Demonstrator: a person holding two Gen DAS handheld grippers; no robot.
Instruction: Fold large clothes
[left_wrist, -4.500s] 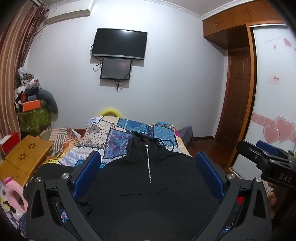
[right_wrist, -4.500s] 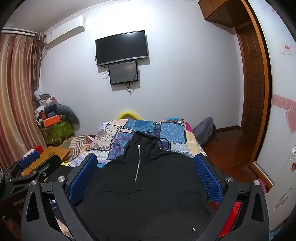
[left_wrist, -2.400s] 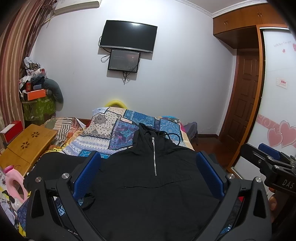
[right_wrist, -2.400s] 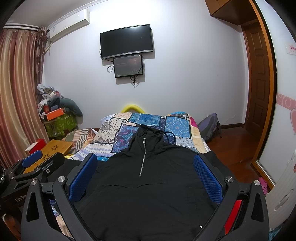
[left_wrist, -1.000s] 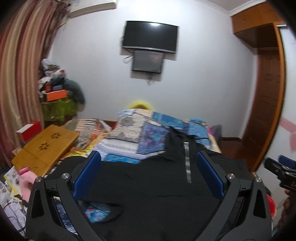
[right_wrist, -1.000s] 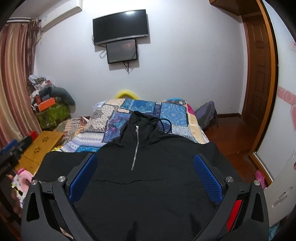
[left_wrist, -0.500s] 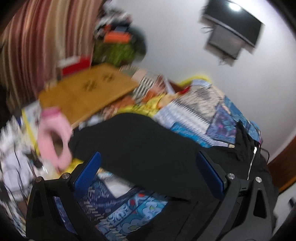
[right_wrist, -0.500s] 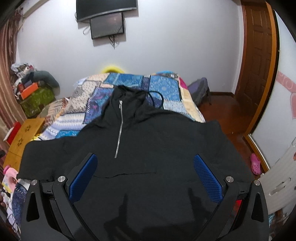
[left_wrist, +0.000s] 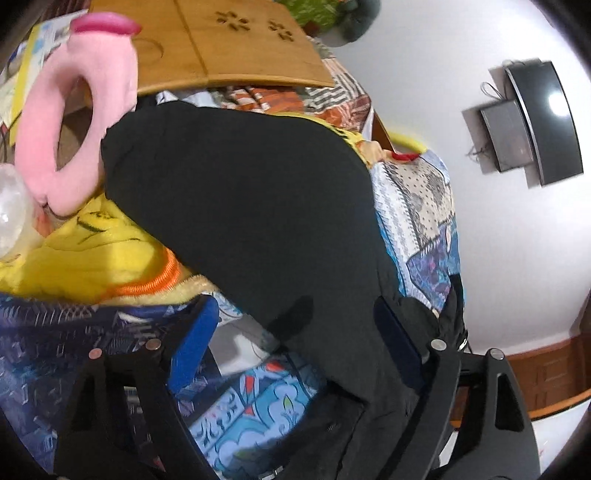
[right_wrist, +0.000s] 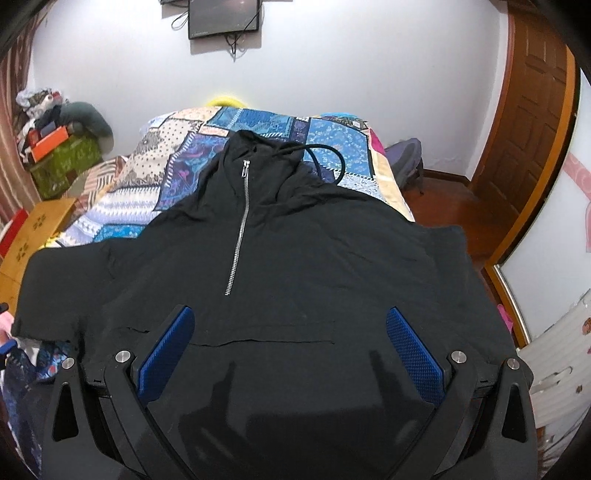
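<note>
A large black zip-neck hoodie (right_wrist: 295, 258) lies spread flat, front up, on the patchwork bed (right_wrist: 258, 129). Its left sleeve (left_wrist: 240, 192) stretches out toward the bed's left side. My left gripper (left_wrist: 295, 332) is open and tilted, hovering over that sleeve with blue pads on either side of it. My right gripper (right_wrist: 288, 343) is open and empty above the hoodie's lower front, near the pocket seam.
A yellow garment (left_wrist: 85, 251), a pink ring-shaped pillow (left_wrist: 70, 110) and a wooden lap table (left_wrist: 221, 40) lie left of the sleeve. A wooden door (right_wrist: 524, 129) and bare floor are at the right. Monitors (right_wrist: 221, 14) hang on the far wall.
My left gripper has swung left and down, rolling over the left sleeve. My right gripper has tipped down and closer over the hoodie's front. Both stayed open.
</note>
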